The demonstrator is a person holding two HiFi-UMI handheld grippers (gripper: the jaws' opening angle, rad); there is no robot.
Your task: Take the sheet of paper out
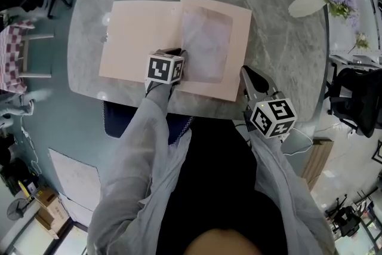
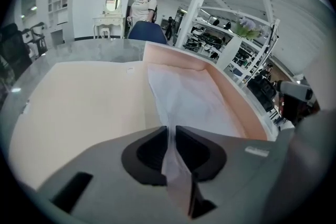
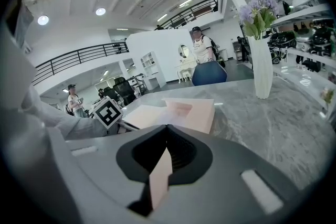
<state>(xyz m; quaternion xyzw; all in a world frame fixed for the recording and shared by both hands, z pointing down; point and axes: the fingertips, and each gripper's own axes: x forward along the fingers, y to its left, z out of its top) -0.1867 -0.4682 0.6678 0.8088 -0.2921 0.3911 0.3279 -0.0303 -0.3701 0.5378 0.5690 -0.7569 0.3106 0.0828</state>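
Nearest to the person, the left tool is clenched on the near edge of the thin translucent white sheet of paper. The sheet runs straight away from its jaws, long axis pointing away from the person, and lies on the right leaf of the open pale pink card folder. The right tool, off to the right at the near edge of the grey marbled worktop, grips a pink strip, apparently the folder's near right corner. A pull back toward the person looks likely to slide the sheet out.
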